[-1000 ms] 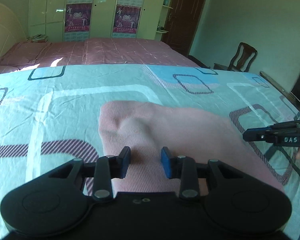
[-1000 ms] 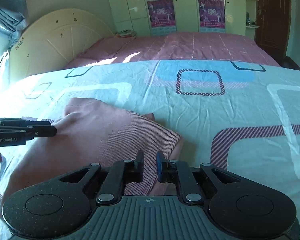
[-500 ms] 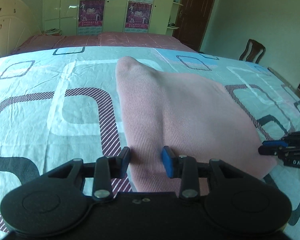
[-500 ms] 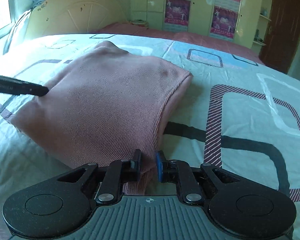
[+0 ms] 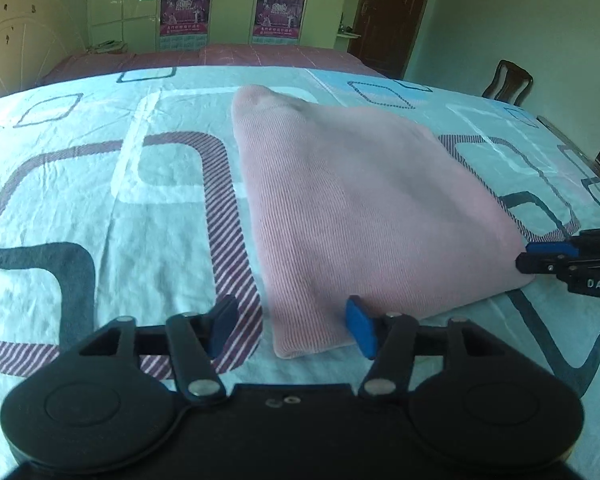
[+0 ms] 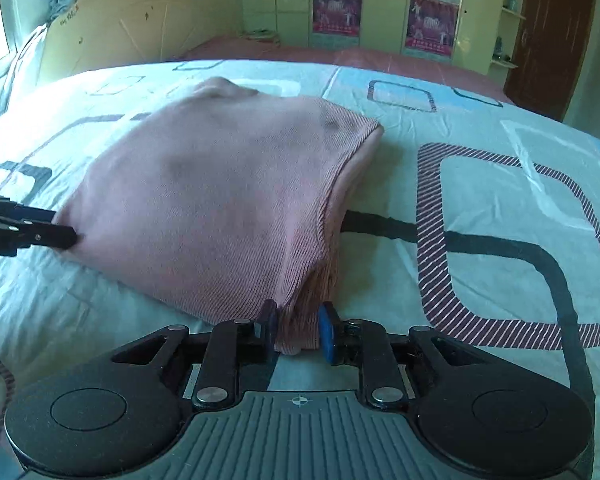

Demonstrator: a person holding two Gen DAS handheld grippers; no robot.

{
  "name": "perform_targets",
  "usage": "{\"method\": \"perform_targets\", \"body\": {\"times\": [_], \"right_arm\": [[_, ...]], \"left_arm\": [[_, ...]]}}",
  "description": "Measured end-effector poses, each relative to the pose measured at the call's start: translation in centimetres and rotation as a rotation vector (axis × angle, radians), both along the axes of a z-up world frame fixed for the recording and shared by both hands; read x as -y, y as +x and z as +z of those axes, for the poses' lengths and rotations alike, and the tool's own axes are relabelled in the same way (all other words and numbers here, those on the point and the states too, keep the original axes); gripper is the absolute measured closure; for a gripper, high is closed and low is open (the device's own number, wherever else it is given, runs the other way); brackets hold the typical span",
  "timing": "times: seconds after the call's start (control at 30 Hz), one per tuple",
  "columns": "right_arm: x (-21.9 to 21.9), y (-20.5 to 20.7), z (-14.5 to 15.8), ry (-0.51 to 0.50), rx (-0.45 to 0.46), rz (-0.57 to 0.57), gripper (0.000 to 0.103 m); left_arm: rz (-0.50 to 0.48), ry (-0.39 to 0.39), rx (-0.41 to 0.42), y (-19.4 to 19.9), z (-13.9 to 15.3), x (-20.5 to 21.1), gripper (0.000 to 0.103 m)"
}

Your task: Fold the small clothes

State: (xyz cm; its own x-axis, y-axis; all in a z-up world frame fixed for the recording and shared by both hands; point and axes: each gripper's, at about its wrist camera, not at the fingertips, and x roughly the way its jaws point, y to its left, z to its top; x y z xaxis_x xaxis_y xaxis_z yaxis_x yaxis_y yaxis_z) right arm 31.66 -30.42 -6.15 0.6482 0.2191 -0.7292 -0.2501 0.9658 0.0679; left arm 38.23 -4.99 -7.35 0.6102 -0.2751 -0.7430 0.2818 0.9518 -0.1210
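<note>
Pink knit garment [image 5: 364,216], folded, on patterned bedsheet [image 5: 100,208]; left gripper [image 5: 292,328] jaws spread wide astride its 6 o'clock corner; right gripper [image 6: 298,330] jaws parted around another corner.

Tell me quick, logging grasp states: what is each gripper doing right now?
Left gripper: open, straddling the near corner of the pink garment.
Right gripper: partly open around its other near corner, not clamped.

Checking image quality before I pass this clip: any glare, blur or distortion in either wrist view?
Left wrist view: strong fisheye bowing, dark vignette corners, pink ribbed knit garment sharp nearby, slightly soft farther away. Right wrist view: blown-out window glare at upper left, washing out the patterned bedsheet there; same curvature, garment weave crisp near the tongs.
</note>
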Motion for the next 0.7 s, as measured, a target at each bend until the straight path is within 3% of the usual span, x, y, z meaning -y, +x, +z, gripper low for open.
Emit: {"method": "perform_targets", "body": {"times": [0.13,0.2,0.27,0.3,0.37,0.57,0.7], "right_arm": [[-0.2,-0.5,1.0,0.012,0.061,0.011,0.082],[-0.3,0.2,0.2,0.009,0.022,0.015,0.082],[-0.3,1.2,-1.7,-0.047,-0.079,0.005,0.082],[-0.1,1.2,-2.1,-0.044,-0.087,-0.011,0.070],[0.4,1.0,-1.6,-0.053,-0.080,-0.049,0.056],[2.2,0.6,1.1,0.090,0.012,-0.064,0.056],[4.2,3.2,1.8,0.239,-0.010,-0.135,0.056]], "left_arm": [[0.031,-0.002,-0.007,0.1,0.1,-0.6,0.036],[0.034,0.001,-0.009,0.2,0.0,-0.5,0.036],[0.035,0.010,-0.012,0.2,-0.1,-0.4,0.035],[0.035,0.013,-0.013,0.2,-0.1,-0.3,0.035],[0.039,0.017,-0.006,0.2,0.2,-0.3,0.034],[0.060,-0.023,0.028,0.7,1.2,-0.8,0.030],[0.067,-0.050,0.049,2.7,2.1,-0.6,0.028]]}}
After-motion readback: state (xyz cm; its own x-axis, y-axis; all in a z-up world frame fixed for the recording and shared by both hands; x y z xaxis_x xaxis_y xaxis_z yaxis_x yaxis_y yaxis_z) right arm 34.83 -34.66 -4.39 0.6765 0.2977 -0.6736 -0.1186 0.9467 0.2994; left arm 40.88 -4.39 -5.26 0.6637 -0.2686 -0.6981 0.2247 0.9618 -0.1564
